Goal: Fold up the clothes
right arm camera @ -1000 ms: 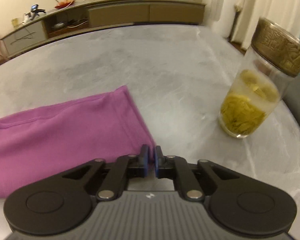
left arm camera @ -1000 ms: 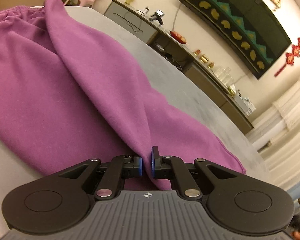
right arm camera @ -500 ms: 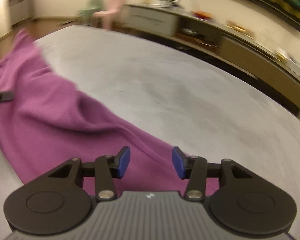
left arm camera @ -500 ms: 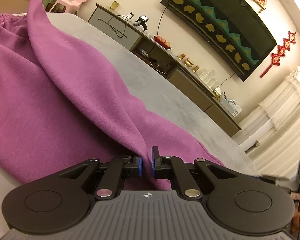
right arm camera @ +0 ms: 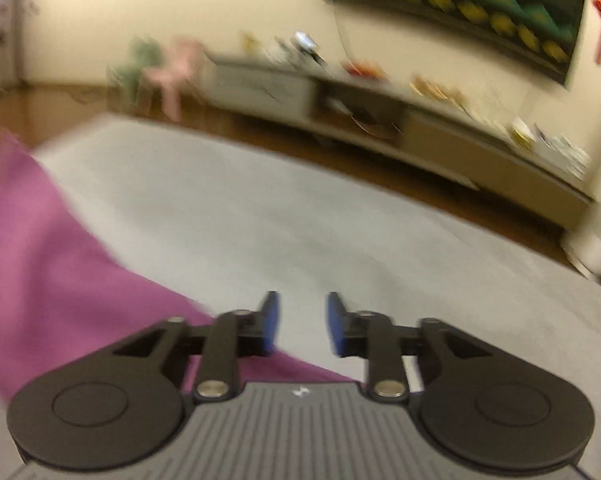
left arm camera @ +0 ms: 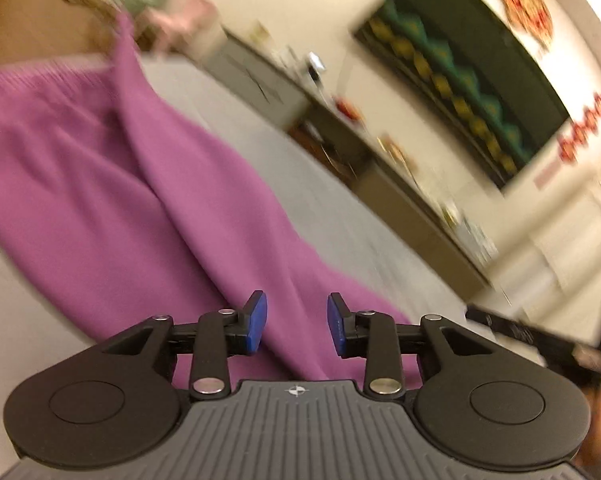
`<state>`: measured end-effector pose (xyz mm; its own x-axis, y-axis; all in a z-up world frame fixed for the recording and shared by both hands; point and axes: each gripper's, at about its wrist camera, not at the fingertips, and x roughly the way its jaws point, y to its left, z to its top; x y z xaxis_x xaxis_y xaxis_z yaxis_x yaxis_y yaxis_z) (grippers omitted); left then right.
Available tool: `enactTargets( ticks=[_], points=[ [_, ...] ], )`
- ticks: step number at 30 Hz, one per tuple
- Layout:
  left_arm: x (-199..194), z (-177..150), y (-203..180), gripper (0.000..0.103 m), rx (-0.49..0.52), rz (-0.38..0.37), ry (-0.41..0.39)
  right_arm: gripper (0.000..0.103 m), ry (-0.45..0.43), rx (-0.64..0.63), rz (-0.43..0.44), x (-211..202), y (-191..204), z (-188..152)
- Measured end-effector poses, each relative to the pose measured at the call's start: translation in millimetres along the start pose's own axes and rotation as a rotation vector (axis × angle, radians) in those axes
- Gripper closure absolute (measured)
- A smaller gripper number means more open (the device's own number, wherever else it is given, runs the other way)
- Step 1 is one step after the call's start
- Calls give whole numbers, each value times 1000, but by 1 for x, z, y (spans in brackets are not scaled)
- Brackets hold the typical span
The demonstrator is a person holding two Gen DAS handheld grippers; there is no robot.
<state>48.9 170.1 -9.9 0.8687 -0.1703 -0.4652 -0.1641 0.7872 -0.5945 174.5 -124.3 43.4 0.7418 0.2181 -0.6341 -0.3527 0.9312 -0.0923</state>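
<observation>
The left tongs [left arm camera: 296, 326] are spread, and nothing is pinched between the blue pads. A ridge of the purple garment [left arm camera: 100, 184] runs straight ahead of them, the cloth stretching forward and to their left over the grey desk [left arm camera: 300, 200]. The right tongs [right arm camera: 299, 322] are spread too and empty; the garment [right arm camera: 40, 264] lies to their left and beneath them. Both views are blurred.
</observation>
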Motion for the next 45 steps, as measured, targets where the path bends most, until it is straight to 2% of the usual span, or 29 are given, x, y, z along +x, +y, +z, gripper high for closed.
enactTargets(
  ticks=[3, 5, 8, 9, 12, 13, 14, 15, 18, 20, 21, 23, 24, 25, 26, 30, 32, 33, 34, 35, 36, 39, 40, 42, 45],
  points=[
    [-12, 34, 26, 67, -36, 83, -61, 57, -3, -111, 201, -3, 68, -8],
    [-11, 69, 45, 67, -20, 195, -80, 57, 42, -189, 309, 7, 107, -18],
    [13, 116, 74, 68, 44, 329, -60, 64, 111, -288, 304, 30, 139, -38],
    [22, 130, 84, 68, 65, 373, -47, 74, 125, -294, 293, 35, 141, -42],
    [52, 160, 126, 69, 72, 476, 6, 72, 152, -245, 243, 43, 131, -43],
    [59, 166, 144, 69, 25, 462, 28, 72, 165, -237, 208, 47, 124, -39],
    [63, 171, 161, 80, -22, 449, 31, 71, 178, -239, 185, 52, 120, -35],
    [60, 173, 171, 82, -65, 437, -4, 71, 196, -239, 173, 53, 118, -33],
    [52, 182, 184, 79, -196, 373, -20, 70, 212, -255, 131, 48, 125, -18],
    [40, 184, 184, 71, -233, 335, -53, 64, 150, -270, 153, 34, 150, 0],
    [34, 186, 183, 71, -248, 313, -68, 58, 117, -280, 180, 29, 166, 12],
    [26, 192, 178, 66, -257, 257, -85, 55, 61, -326, 235, 31, 205, 35],
    [23, 192, 177, 65, -261, 232, -82, 50, 34, -356, 255, 35, 226, 45],
    [23, 192, 179, 64, -270, 209, -71, 41, 9, -389, 263, 42, 246, 52],
    [24, 192, 185, 64, -286, 191, -57, 38, -9, -423, 260, 52, 266, 59],
    [33, 185, 208, 64, -395, 112, 3, 36, 4, -451, 279, 117, 323, 80],
    [36, 186, 213, 57, -408, 90, 2, 40, 34, -448, 270, 147, 338, 85],
    [35, 188, 213, 56, -395, 90, -12, 48, 47, -446, 257, 158, 343, 88],
    [35, 190, 214, 56, -382, 90, -26, 67, 57, -444, 238, 167, 346, 93],
    [34, 192, 214, 53, -372, 86, -41, 77, 64, -443, 224, 174, 346, 96],
    [32, 194, 214, 51, -371, 72, -58, 95, 66, -438, 213, 178, 345, 99],
    [26, 200, 216, 28, -383, 18, -99, 97, 16, -419, 237, 156, 345, 98],
    [24, 201, 217, 16, -394, -7, -108, 97, -10, -419, 258, 140, 344, 94],
    [21, 204, 218, 14, -412, -53, -123, 96, -46, -424, 291, 111, 341, 83],
    [25, 203, 216, 13, -403, -77, -104, 94, -20, -419, 308, 110, 341, 79]
  ],
)
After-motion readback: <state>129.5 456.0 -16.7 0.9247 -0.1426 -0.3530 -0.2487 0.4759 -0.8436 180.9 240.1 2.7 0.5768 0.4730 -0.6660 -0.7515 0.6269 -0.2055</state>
